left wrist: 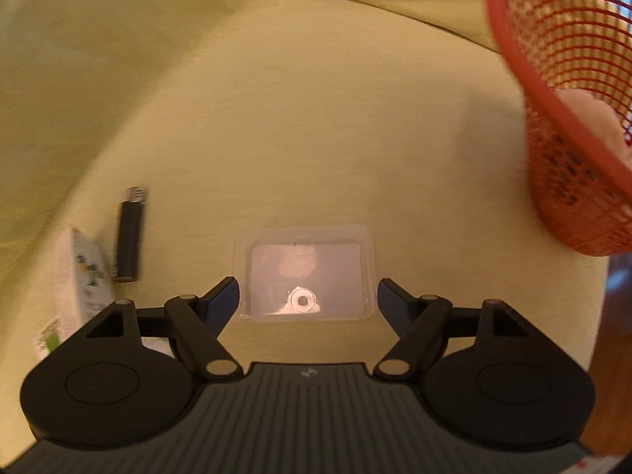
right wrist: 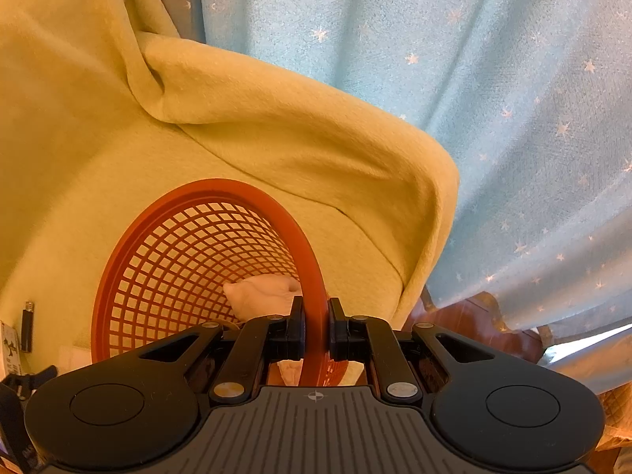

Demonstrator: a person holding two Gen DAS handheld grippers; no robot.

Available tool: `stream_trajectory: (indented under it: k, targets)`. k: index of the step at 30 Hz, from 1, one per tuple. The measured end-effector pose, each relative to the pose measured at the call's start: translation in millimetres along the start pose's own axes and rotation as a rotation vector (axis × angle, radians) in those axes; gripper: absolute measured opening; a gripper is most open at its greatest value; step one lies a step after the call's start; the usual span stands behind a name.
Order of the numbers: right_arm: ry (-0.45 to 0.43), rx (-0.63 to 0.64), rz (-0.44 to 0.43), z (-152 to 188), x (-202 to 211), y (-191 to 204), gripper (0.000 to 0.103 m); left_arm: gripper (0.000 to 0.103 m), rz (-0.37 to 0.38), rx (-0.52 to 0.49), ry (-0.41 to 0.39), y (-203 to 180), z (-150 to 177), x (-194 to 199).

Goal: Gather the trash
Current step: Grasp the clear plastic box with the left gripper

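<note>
Clear plastic tray [left wrist: 304, 274] flat on the yellow-green cloth [left wrist: 300, 126], framed between wide-spread fingers of the left gripper [left wrist: 308, 296] without touching either.

Small pale scrap and a white ring visible through the tray's clear base. Off to the left, a black lighter [left wrist: 129, 235] lying on the cloth, just beside a printed paper packet [left wrist: 81, 276] at the near-left edge. Far right, a red mesh basket [left wrist: 568, 110], tilted and lifted off the cloth, with crumpled white tissue [right wrist: 262, 294] inside. Basket rim pinched tight between the fingers of the right gripper [right wrist: 315, 328], the basket's mouth turned to the left. Beyond, cloth draped in folds over a raised back; further right, a pale blue curtain with small stars [right wrist: 454, 79].
</note>
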State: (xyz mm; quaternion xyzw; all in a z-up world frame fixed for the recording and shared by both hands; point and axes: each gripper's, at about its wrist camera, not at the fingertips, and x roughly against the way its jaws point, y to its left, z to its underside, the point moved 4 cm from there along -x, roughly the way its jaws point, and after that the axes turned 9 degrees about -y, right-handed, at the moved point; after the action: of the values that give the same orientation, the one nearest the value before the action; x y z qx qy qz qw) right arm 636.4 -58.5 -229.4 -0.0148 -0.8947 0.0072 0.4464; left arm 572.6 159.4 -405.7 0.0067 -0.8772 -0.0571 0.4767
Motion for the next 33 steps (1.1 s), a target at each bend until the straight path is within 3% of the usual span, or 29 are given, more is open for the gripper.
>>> stream_trajectory:
  k: [8, 11, 14, 18, 23, 27, 31, 32, 33]
  targets:
    - [-0.004, 0.000, -0.002, -1, -1, 0, 0.007, 0.073, -0.076, 0.026, 0.054, 50, 20, 8]
    - [-0.004, -0.001, -0.001, 0, -1, -1, 0.007, 0.075, -0.056, 0.151, 0.064, 64, 19, 18]
    - [-0.002, 0.001, 0.005, 1, -2, -1, 0.007, 0.083, -0.018, 0.277, 0.049, 64, 8, 23]
    - [0.003, 0.001, 0.007, 1, -1, 0, 0.007, 0.086, -0.016, 0.259, 0.037, 47, -7, 13]
    - [0.001, -0.002, 0.004, 0, 0, 1, 0.007, 0.080, -0.033, 0.273, 0.061, 37, -14, -7]
    - [0.001, -0.004, -0.003, 1, 0, 1, 0.007, 0.052, -0.052, 0.296, 0.106, 43, -6, -18]
    - [-0.001, -0.001, -0.006, 2, 0, 0, 0.007, 0.052, -0.041, 0.277, 0.093, 49, -2, -14]
    - [-0.002, -0.003, -0.005, 2, 0, 0, 0.007, 0.055, -0.036, 0.276, 0.087, 50, -2, -14]
    - [-0.001, -0.004, -0.005, 2, 0, 0, 0.007, 0.065, -0.040, 0.268, 0.081, 49, -3, -14]
